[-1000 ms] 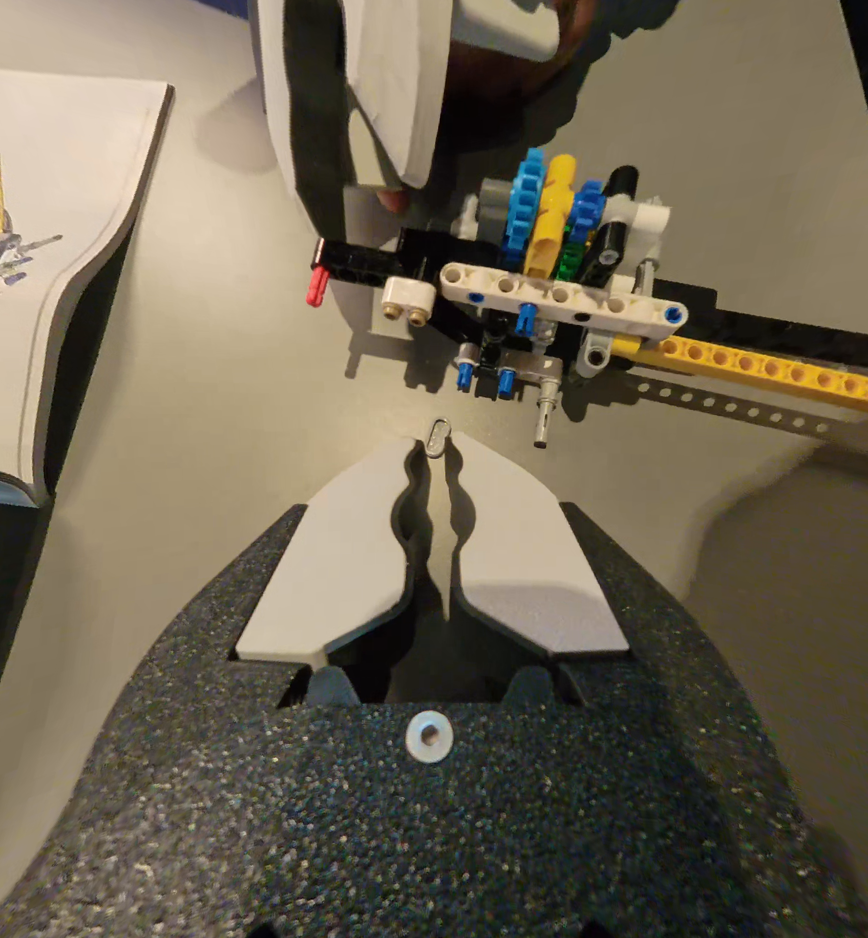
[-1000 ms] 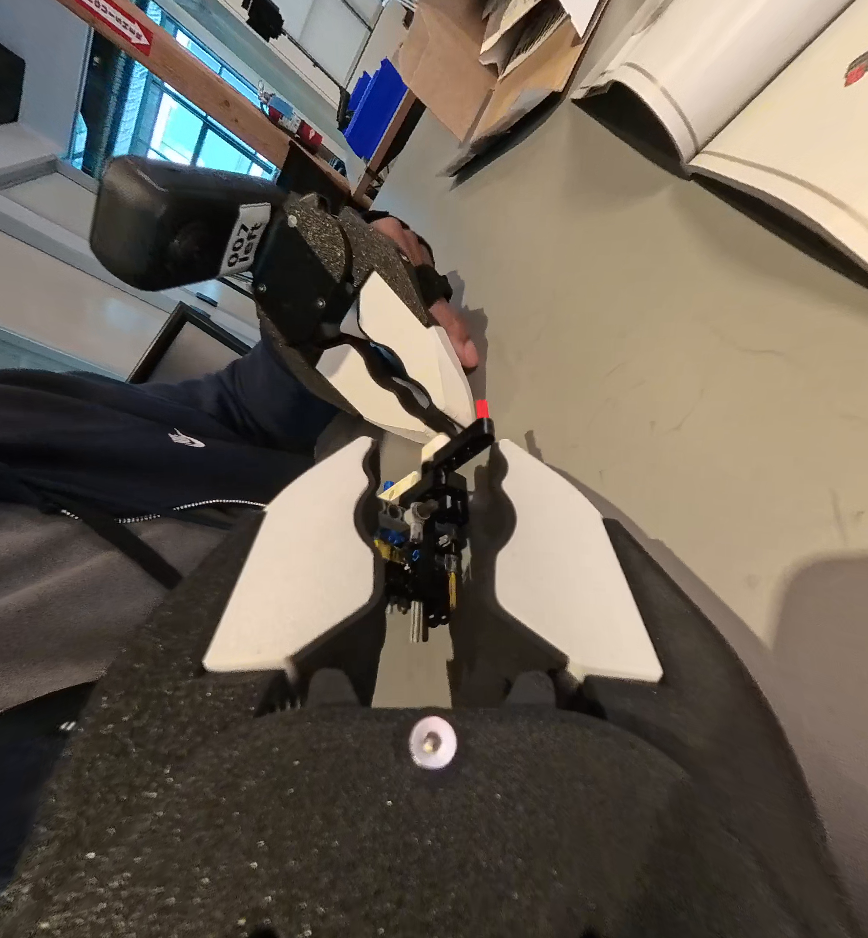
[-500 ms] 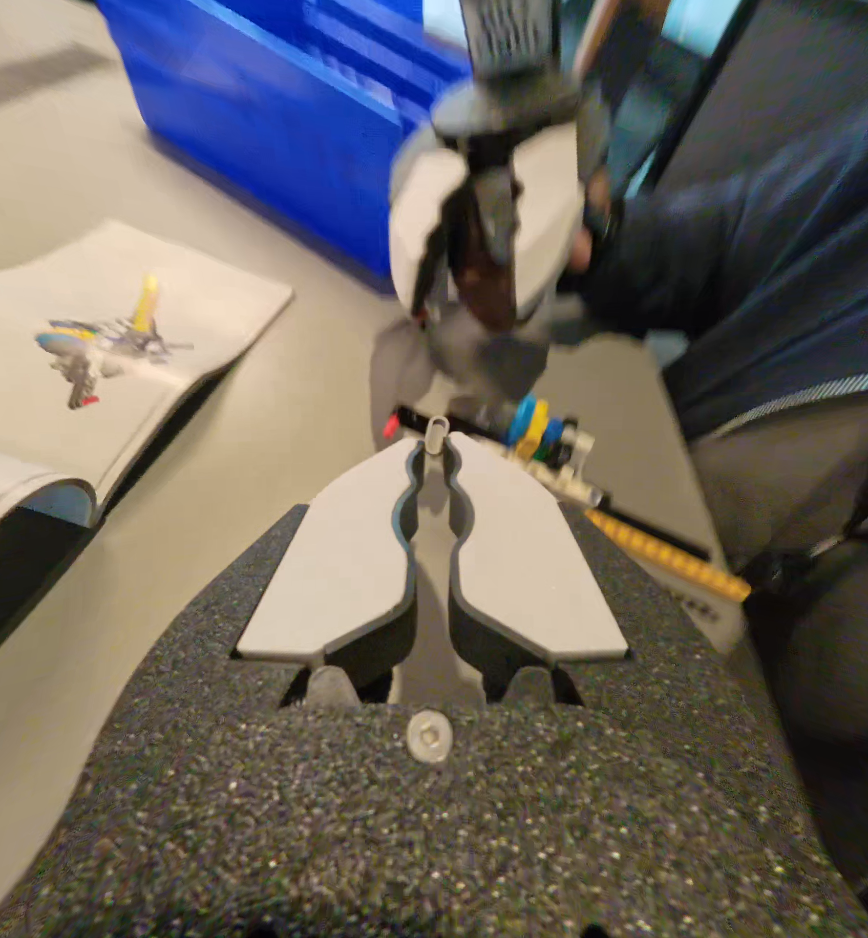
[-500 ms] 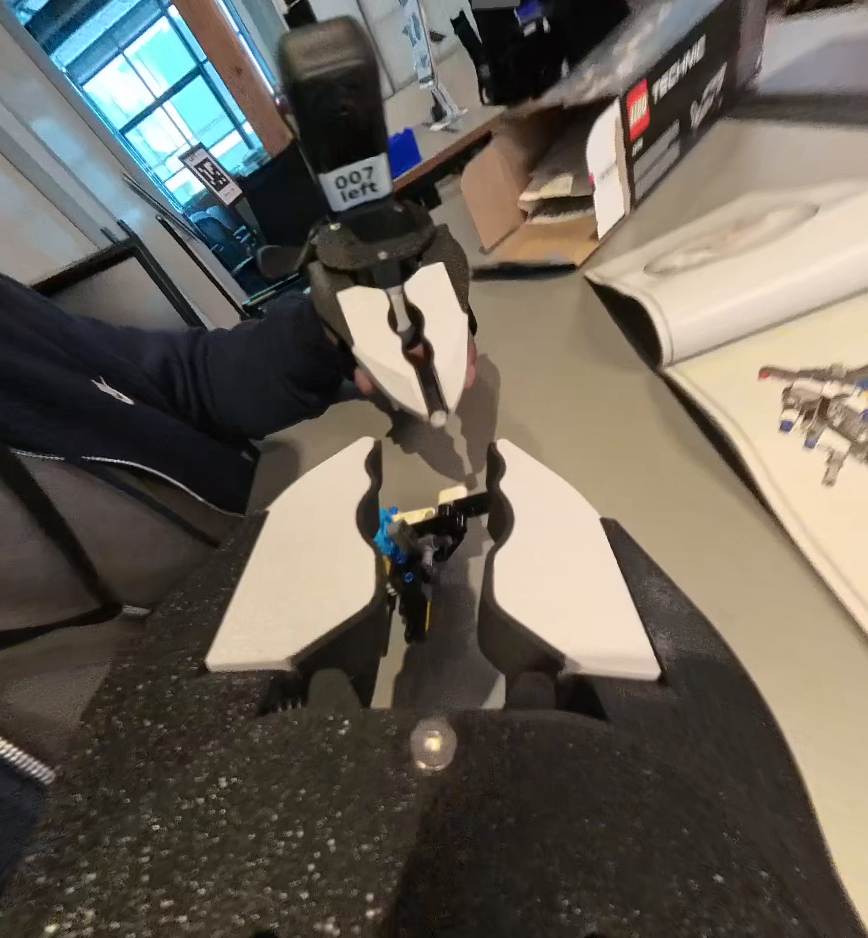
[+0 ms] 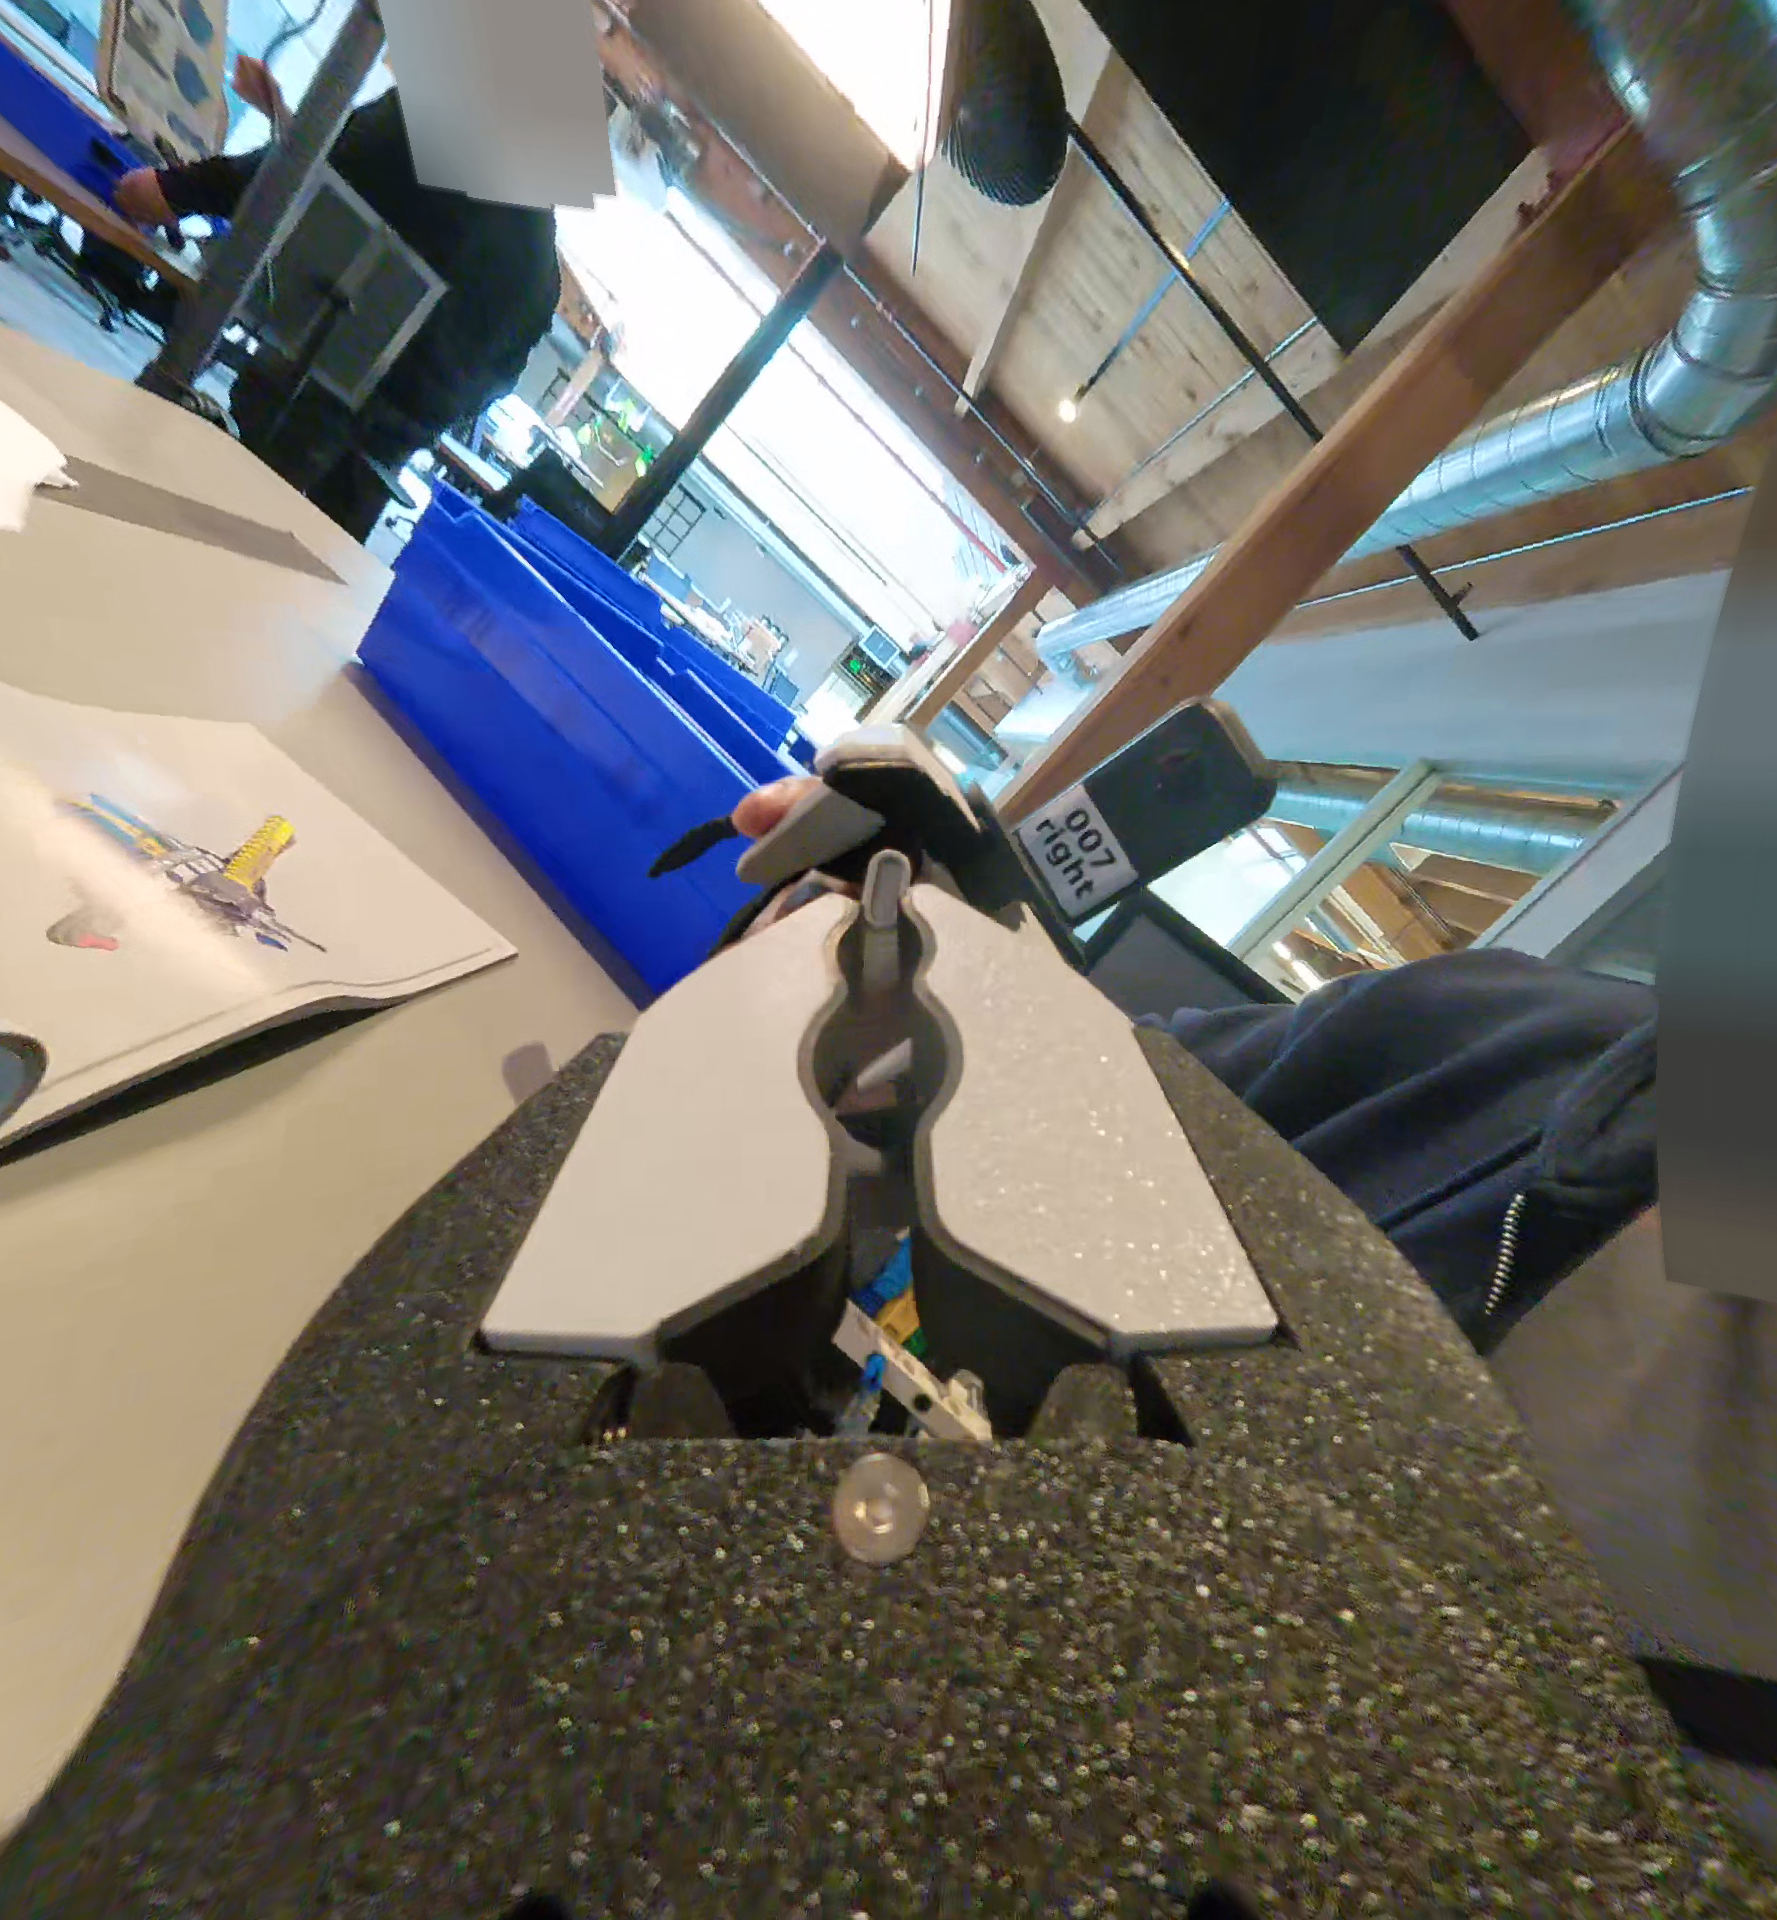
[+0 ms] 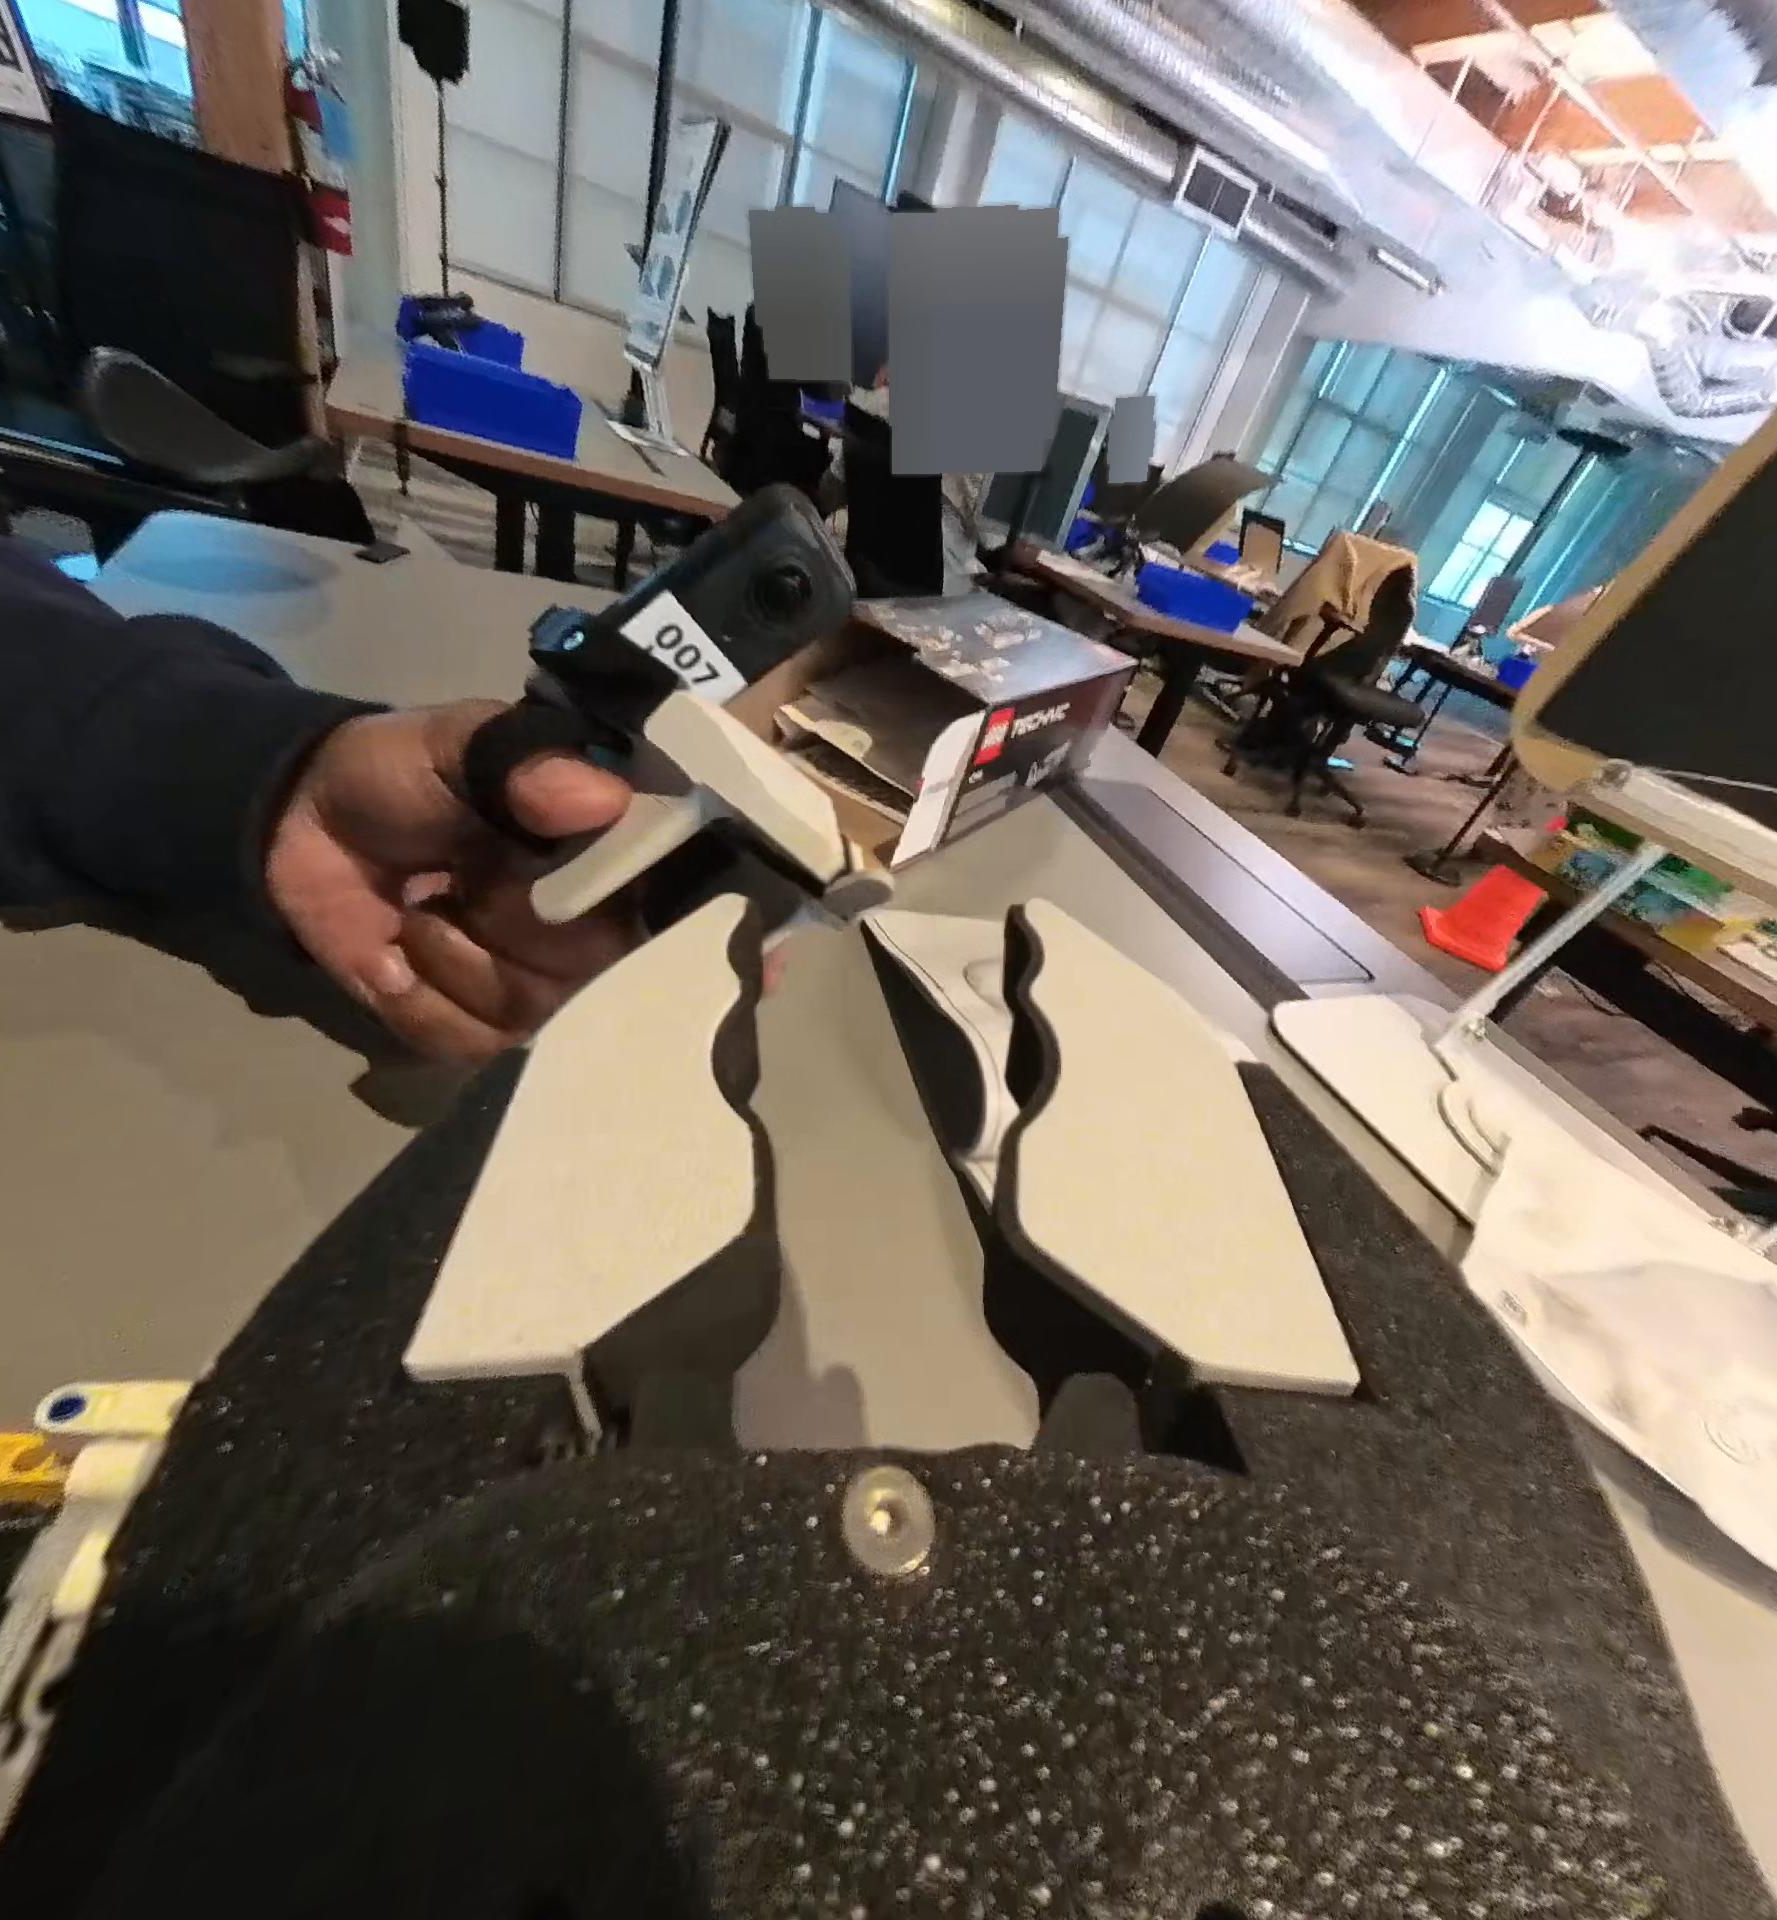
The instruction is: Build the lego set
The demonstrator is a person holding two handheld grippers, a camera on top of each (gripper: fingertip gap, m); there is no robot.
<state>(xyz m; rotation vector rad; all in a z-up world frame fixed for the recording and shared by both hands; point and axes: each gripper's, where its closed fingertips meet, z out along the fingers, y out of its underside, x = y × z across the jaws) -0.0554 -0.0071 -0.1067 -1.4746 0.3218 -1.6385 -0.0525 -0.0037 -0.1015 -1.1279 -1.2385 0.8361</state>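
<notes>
**Grey pin clamped, other tool empty**

Left tool (image 5: 885, 914) grips one grey pin (image 5: 882, 902). Its view alone shows the lego model (image 5: 899, 1340) on the bench (image 5: 115, 1299) below; the right view alone shows one box (image 6: 1009, 717). Right tool (image 6: 879, 920) gapes, empty.

The black gripper bodies (image 5: 967, 1662) look like rough, speckled foam-like plastic, each with a shiny metal screw (image 5: 880, 1522) set in. Their pale grey fingers (image 5: 697, 1153) are matt, finely grained plastic; the left pair pinches a small smooth grey plastic pin (image 5: 882, 894). The grey surface (image 5: 136, 1299) is smooth and matt. The open white paper booklet (image 5: 188, 894) near its left edge has a slight sheen. The blue plastic bins (image 5: 551, 748) look glossy. Overhead runs a ribbed shiny metal duct (image 5: 1694, 343) beside bare wooden beams (image 5: 1331, 468).
</notes>
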